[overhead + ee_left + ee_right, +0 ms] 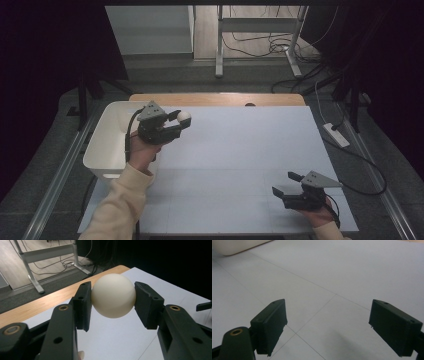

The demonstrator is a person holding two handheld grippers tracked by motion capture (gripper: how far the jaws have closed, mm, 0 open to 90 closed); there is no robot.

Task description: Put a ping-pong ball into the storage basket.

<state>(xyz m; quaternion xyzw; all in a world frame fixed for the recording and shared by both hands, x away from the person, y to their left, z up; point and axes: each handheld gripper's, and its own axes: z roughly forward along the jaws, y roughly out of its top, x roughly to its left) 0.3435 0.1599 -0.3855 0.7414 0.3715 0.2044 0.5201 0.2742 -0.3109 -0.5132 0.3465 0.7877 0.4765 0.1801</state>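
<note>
A cream-white ball [113, 295] sits clamped between both black pads of my left gripper [113, 302]. From the high view the left gripper [181, 120] is held above the table's back left, beside the white bin, with the ball [184, 117] at its tip. My right gripper [286, 183] rests low near the table's front right, its jaws wide apart. Nothing but bare white tabletop lies between the right gripper's [328, 325] pads.
A white plastic bin [102, 145] stands at the left edge of the white tabletop [240, 150]. A wooden strip [215, 99] runs along the far edge. Beyond it are a desk frame and cables [270, 45] on the floor, and a power strip [336, 134] to the right.
</note>
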